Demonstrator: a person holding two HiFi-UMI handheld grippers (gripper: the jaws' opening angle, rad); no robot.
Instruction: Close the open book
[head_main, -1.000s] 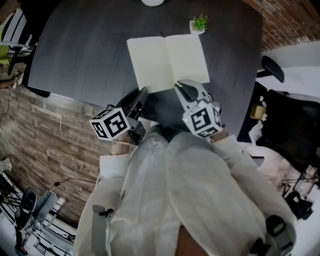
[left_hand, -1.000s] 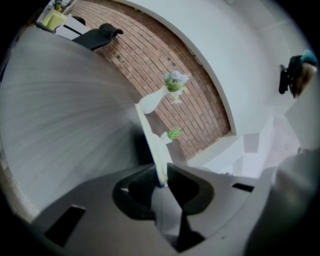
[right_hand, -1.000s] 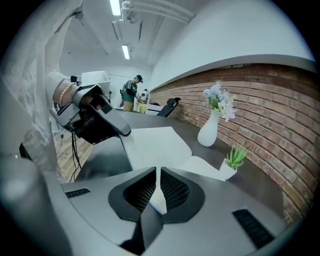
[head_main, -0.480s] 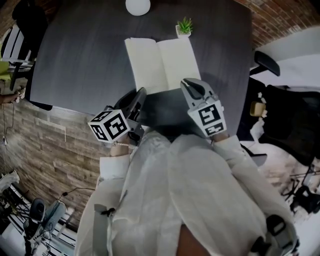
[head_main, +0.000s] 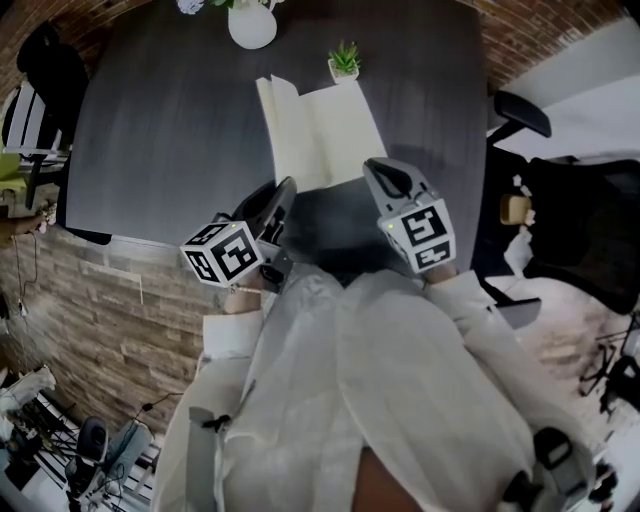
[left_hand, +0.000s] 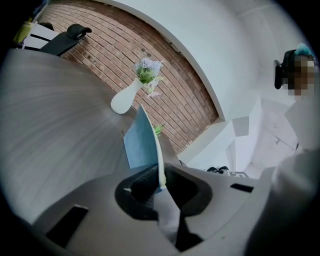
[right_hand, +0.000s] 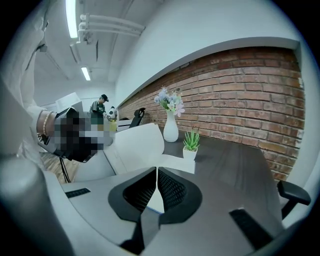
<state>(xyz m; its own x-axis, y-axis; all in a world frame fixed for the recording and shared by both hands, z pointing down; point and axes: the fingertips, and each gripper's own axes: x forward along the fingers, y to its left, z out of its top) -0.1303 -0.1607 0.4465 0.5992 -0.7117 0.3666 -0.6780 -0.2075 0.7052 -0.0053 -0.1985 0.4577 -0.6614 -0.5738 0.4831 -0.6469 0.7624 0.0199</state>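
The open book lies on the dark table, white pages up. Its left half stands raised off the table, and its blue cover faces the left gripper view. My left gripper holds that half's near edge between its pads, with the jaws closing on it. My right gripper is shut at the book's near right corner, nothing between its pads. In the right gripper view the raised half leans above the flat right page.
A white vase with flowers and a small potted plant stand just beyond the book. A black office chair sits at the table's right edge. A brick wall runs behind the table.
The book's left half has lifted from flat to standing upright in the left gripper. Both grippers have edged forward, and the vase has come into the head view.
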